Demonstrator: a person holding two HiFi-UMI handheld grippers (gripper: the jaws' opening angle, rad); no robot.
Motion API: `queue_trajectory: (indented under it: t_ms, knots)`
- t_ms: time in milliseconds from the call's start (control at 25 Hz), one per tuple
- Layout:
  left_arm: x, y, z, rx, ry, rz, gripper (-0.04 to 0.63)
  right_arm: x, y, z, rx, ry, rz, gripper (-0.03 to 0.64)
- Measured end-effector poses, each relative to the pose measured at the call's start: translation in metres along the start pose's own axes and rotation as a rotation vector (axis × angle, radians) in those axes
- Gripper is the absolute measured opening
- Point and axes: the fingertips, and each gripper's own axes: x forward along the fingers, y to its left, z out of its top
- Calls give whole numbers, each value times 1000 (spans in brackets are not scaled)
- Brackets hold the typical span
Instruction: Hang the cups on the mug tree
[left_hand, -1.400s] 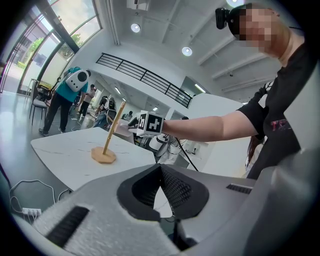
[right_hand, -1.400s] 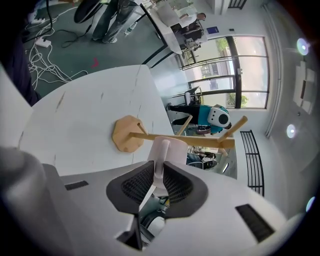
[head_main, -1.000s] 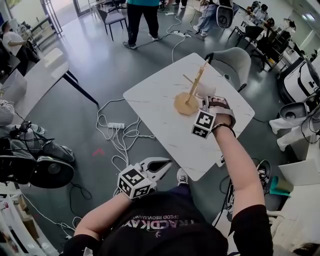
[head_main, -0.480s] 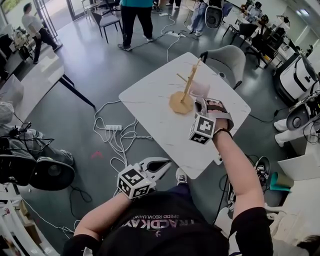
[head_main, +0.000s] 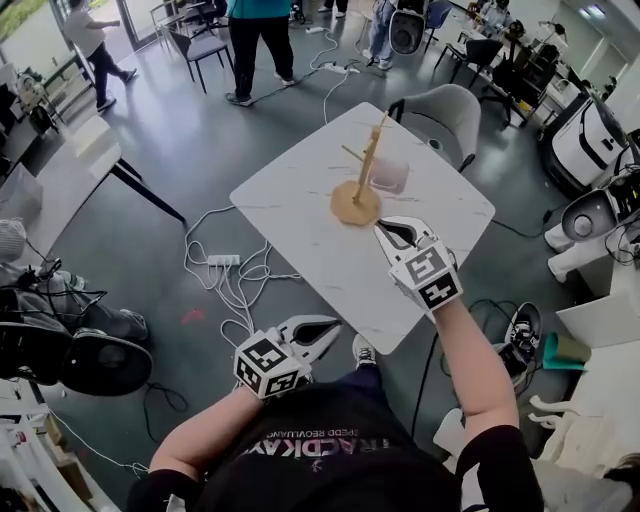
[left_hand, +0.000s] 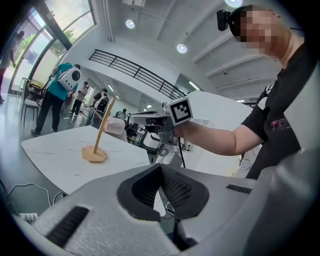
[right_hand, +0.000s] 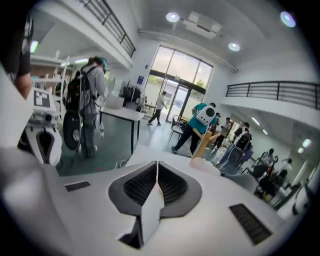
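A: While looking down from the head view, any sign of the cup (head_main: 389, 175)?

B: Yes. Hung on the mug tree (head_main: 364, 165), against the right side of the trunk, just above the centre of the frame. Pale pink and see-through.

A: And the mug tree itself?

B: Upright on the white table (head_main: 300, 215), with the round wooden base near the table's middle.

A: Right tool (head_main: 383, 228)?

B: Right of centre, over the table's lower right part. Tips aimed up-frame toward the wooden base, near it but apart. Pressed together in the right gripper view (right_hand: 156, 165), pinching nothing.

A: Left tool (head_main: 336, 323)?

B: Lower centre, below the table's near edge and well apart from the mug tree. Pointed toward the upper right. Likewise pressed together in the left gripper view (left_hand: 160, 166), tips meeting, empty.

A: Anything else nearby?

B: White cables (head_main: 235, 285) looped on the grey floor, left of the table.
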Motion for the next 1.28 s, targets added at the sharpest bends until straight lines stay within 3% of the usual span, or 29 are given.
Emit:
queue_trajectory:
  t_ms: [240,400,720,920,1280]
  knots:
    - [2,-3,-3,-11,1,-22,-3,-31,19,7,389,-206,114,17]
    - [5,-5,-4,-22,4,-40,-3,-50,34,1,544,-275,145,17]
    - [11,-5,-1,-33,5,-54,-3,-73,84,-23,710,-307,179,17]
    - [8,-5,-3,-50,3,-45,-3,-79,129,-45,808,-276,224,17]
    - [-1,0,-2,-75,-24,-17,-3,-90,166,-57,882,-284,230,14]
